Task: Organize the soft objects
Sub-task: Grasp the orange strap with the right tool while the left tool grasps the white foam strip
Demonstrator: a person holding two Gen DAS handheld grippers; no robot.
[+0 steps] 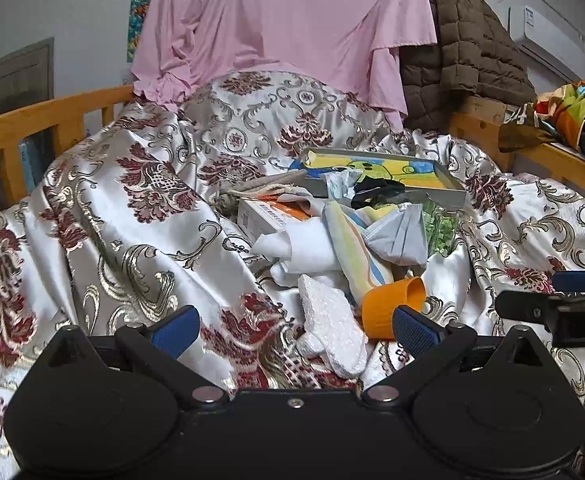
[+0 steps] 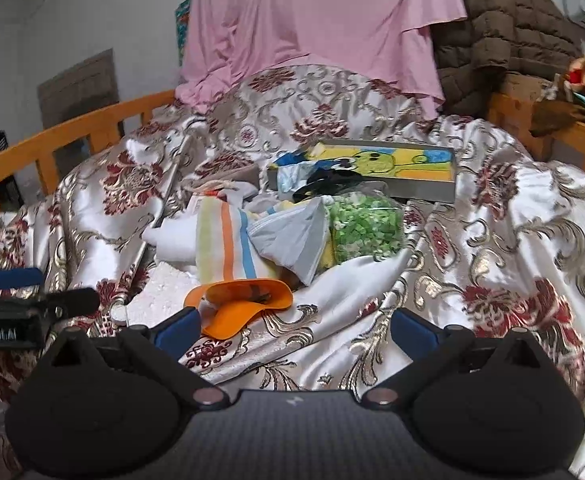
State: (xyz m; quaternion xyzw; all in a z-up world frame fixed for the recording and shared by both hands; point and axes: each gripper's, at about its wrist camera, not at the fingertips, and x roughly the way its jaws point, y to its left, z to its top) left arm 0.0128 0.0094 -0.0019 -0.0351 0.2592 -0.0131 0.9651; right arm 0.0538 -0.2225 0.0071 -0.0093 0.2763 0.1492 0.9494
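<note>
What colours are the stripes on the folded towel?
Orange, blue and pale yellow-green on the striped towel; clearest in the right wrist view.

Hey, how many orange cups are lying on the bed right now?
1. The orange cup lies on its side at the near edge of the pile, beside the white foam piece. Others could be buried under the clutter.

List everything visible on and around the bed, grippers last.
Satin bedspread: 1, white with maroon and gold, over the bed.
Bed rail: 1, orange wood, left side.
Pink sheet: 1, hanging behind.
Quilted jacket: 1, brown, back right.
Picture box: 1, yellow and blue, pile's far end.
Striped cloth: 1, pastel, pile centre.
Face mask: 1, grey, beside cloth.
Green-filled bag: 1, clear, right of mask.
Orange cup: 1, on its side, nearest.
White foam piece: 1, left of cup.
Left gripper: open, empty.
Right gripper: open, empty.
</note>
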